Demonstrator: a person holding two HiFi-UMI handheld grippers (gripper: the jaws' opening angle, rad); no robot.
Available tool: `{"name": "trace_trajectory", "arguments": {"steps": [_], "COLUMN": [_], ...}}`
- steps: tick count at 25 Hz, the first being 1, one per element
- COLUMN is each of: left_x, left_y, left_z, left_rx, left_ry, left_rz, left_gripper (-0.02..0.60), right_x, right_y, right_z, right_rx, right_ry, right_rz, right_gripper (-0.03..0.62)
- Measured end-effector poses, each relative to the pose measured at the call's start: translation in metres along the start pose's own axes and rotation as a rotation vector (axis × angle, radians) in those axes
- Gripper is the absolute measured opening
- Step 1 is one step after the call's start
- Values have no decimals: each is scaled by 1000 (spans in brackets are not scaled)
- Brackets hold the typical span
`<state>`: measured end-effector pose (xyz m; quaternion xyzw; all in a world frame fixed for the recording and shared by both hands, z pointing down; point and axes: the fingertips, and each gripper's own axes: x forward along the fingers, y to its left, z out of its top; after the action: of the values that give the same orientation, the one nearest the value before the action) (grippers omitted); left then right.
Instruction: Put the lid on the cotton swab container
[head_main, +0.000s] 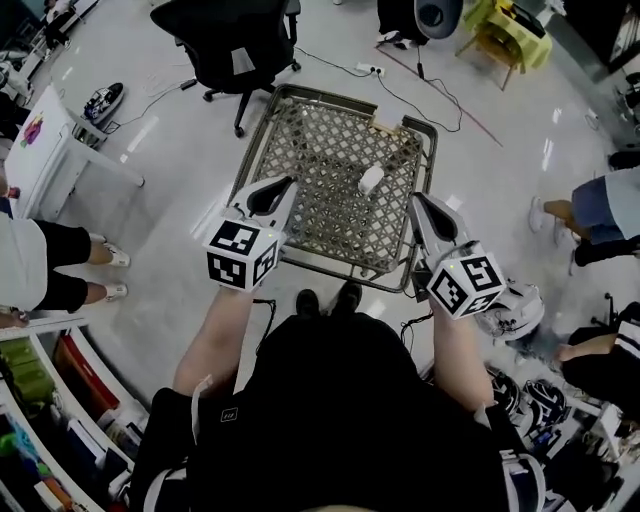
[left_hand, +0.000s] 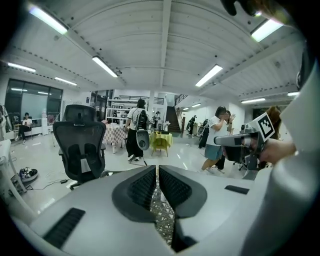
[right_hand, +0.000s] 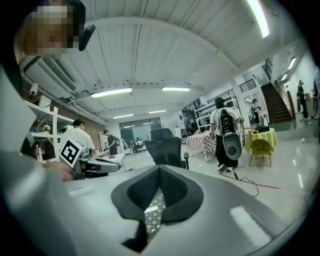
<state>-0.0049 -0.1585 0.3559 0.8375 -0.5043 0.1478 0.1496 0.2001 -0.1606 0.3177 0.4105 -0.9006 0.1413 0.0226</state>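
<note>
Right now the left tongs (left_hand: 156, 168) are all but pressed together: a thin slit, nothing in it, only desk lattice showing lower down. The right tongs (right_hand: 159, 169) are pressed together at the tips, also empty. Both point out across the room rather than down, so neither gripper view shows the task's thing.

In the head view, the left tongs (head_main: 288, 184) hang over the desk's (head_main: 310, 140) 9 o'clock side and the right tongs (head_main: 415, 200) over its 3 o'clock side. By my read both are clear above the lattice.

Between them, one white piece (head_main: 371, 180) lies on the lattice, right of centre. It's too small to tell if it's the container, the lid, or both already joined.
- From the left tongs it sits at 3 o'clock.
- From the right tongs it sits at 10 o'clock, near.
- The right hand is the nearer one.
- Its long axis runs roughly 1 to 7 o'clock, so jaws coming in from the right side should meet it across the short width.

A tan block (head_main: 385, 125) sits at the desk's far rim, at 12 o'clock from the white piece and apart from it. I can't tell what it is.

Judgement: any further grab needs the tongs spread and pitched down first, and the right has the shorter path.
</note>
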Motion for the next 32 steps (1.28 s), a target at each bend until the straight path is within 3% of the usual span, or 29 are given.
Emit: {"name": "trace_trajectory", "arguments": {"steps": [8,18,21,32], "left_x": [-5,3,3,4], "left_y": [3,-2,-7,-19], "left_z": [3,72,78,40], "left_rx": [52,54,56,-2], "left_ry": [-51,-181,-189,-125], "left_rz": [-45,61,90,127], "left_gripper": [17,17,17,17], "right_x": [-17,0,-1,-34], "right_y": [18,-10,-15,-17], "right_z": [28,103,102,61], "right_rx": [-45,-134,-129,-89], "right_ry": [-60,-197,-206,-141], "right_rz": [-51,-40,-23,-5], "right_gripper": [9,9,9,8]}}
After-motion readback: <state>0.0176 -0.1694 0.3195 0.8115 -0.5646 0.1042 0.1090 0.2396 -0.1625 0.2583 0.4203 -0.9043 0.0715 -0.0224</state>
